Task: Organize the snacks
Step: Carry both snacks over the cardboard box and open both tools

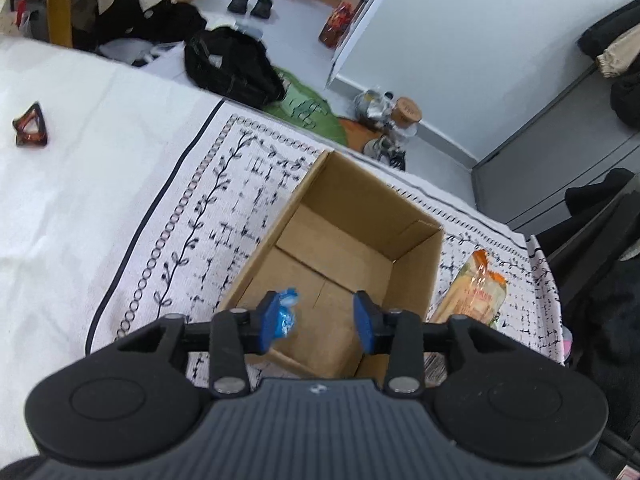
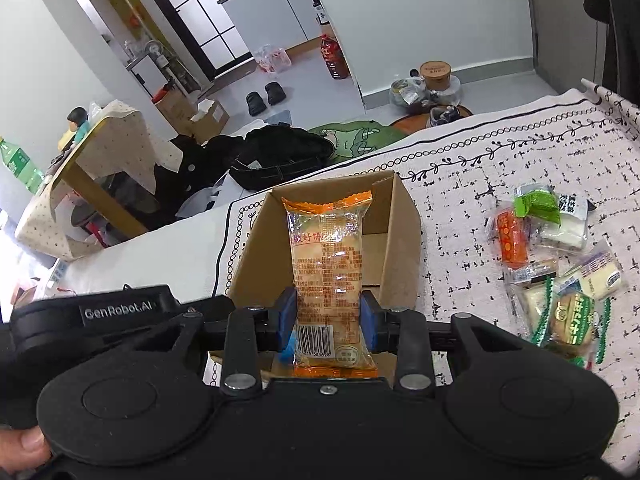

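Right wrist view shows the right gripper (image 2: 329, 322) clamped on an orange-edged clear snack packet (image 2: 330, 276), held upright above the open cardboard box (image 2: 400, 248). The box stands on a patterned cloth (image 2: 460, 184) covering the table, toward the cloth's left border. Well to the right of the box, near the cloth's right edge, a loose pile of wrapped snacks (image 2: 556, 264) lies unsorted; that pile is the work left.

From the left wrist view, the left gripper (image 1: 320, 316) hangs over the near end of the box (image 1: 412, 264) with its jaws spread apart. A small blue wrapped sweet (image 1: 286, 314) sits against the left pad; whether it is stuck there or dropping free I cannot tell. The box floor visible past it looks bare. The orange packet (image 1: 476, 292) appears just beyond the box's right wall in this view.

My reading: the sorting is at an early stage, with the blue sweet just going in, the orange packet next, and most snacks waiting on the cloth.
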`<state>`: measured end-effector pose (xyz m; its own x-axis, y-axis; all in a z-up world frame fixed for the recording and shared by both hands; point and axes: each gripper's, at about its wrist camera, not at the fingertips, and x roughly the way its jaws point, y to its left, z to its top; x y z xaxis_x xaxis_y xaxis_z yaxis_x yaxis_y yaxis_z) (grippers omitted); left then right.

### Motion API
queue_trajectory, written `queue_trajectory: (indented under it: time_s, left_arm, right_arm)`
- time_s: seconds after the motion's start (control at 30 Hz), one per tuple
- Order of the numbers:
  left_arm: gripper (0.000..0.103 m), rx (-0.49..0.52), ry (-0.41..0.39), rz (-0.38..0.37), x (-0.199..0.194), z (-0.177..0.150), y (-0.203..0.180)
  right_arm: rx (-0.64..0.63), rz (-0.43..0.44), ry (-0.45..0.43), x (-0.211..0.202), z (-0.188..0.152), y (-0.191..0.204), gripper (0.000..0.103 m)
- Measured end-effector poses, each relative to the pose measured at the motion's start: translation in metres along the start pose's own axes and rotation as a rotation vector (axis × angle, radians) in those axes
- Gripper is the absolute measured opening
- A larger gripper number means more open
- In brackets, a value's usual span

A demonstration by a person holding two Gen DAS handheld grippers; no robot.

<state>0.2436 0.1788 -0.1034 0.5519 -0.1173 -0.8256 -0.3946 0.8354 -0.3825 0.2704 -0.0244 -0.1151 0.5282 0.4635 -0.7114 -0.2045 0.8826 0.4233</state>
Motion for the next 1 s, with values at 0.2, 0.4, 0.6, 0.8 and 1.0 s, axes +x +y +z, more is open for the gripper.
queue_trajectory:
  time_s: [0.2,0.4,0.6,0.8,1.0]
  left_arm:
    - [0.051,-0.002,-0.003,0.042,-0.004,-0.001,0.006]
    - [0.065,-0.005,-0.014,0.075,-0.01,-0.003,0.007]
    - [0.074,0.015,0.013,0.074,-0.012,-0.013,-0.004]
    - [0.082,0.046,0.002,0.079,-0.014,-0.028,-0.02]
    - [0.099,0.074,-0.022,0.081,-0.017,-0.044,-0.04]
  right_arm:
    - [0.038,0.033,-0.011,0.007,0.003,0.001,0.036]
    - [0.026,0.03,-0.031,-0.001,0.001,-0.003,0.06]
    - [0.015,-0.012,-0.042,-0.018,-0.004,-0.018,0.081]
    - [-0.002,-0.059,-0.065,-0.039,-0.008,-0.036,0.097]
    - [-0.017,-0.078,-0.087,-0.057,-0.012,-0.057,0.103]
